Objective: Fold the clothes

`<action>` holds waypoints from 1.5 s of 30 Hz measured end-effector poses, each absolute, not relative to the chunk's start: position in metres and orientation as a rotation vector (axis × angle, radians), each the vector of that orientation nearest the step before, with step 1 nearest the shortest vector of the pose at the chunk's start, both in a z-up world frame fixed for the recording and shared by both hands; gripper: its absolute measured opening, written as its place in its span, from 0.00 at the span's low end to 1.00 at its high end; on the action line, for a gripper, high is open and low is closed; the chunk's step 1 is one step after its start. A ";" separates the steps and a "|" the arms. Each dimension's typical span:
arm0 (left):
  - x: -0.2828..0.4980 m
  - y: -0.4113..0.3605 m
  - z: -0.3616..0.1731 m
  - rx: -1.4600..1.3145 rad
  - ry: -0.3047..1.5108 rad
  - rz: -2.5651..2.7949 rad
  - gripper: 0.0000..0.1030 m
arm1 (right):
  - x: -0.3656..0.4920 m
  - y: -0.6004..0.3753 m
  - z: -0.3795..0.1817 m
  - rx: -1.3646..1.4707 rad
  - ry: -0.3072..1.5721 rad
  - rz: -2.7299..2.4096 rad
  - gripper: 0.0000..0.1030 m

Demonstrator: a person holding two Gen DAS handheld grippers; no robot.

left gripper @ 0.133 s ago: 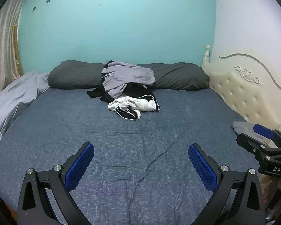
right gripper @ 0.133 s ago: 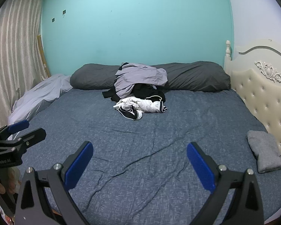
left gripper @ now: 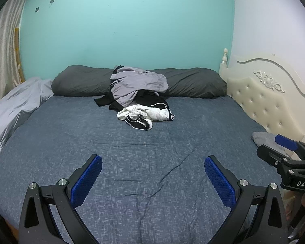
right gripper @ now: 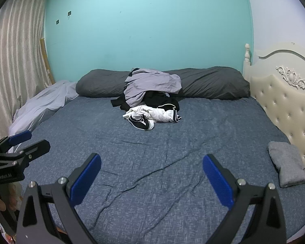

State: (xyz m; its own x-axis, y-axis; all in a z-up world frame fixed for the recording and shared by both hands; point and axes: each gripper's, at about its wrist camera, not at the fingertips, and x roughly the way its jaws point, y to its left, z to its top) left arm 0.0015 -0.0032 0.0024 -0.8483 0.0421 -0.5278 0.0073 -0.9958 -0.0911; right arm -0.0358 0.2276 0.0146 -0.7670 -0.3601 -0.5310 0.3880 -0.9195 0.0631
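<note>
Left gripper (left gripper: 153, 167) jaws spread, empty, above blue bedsheet (left gripper: 152, 146); right gripper (right gripper: 151, 166) likewise; clothes pile (left gripper: 139, 99) far off; folded grey garment (right gripper: 287, 166) beside headboard (right gripper: 284, 101).

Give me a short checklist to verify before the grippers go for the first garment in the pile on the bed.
1. Left gripper open and empty: ok.
2. Right gripper open and empty: ok.
3. Heap of unfolded clothes, grey, black and white, in view against the dark grey pillows: ok.
4. Blue bed sheet between grippers and heap free for folding: ok, only light wrinkles.
5. Folded grey garment by the cream headboard, apart from the folding area: ok.
6. Which garment lies loose on top: cannot tell, they are tangled.
</note>
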 end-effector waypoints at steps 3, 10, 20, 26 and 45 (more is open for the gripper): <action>0.002 -0.005 0.004 -0.863 -0.153 2.995 1.00 | -0.036 0.227 0.015 0.770 0.082 -2.637 0.98; 0.000 0.000 0.004 -0.866 -0.138 3.002 1.00 | -0.032 0.224 0.018 0.766 0.076 -2.645 0.98; 0.001 0.001 0.005 -0.864 -0.136 3.001 1.00 | -0.034 0.228 0.017 0.765 0.069 -2.635 0.98; 0.002 0.003 0.005 -0.865 -0.134 3.001 1.00 | -0.034 0.229 0.018 0.766 0.066 -2.635 0.98; 0.000 0.002 0.007 -0.875 -0.125 3.000 1.00 | -0.036 0.233 0.018 0.766 0.063 -2.634 0.98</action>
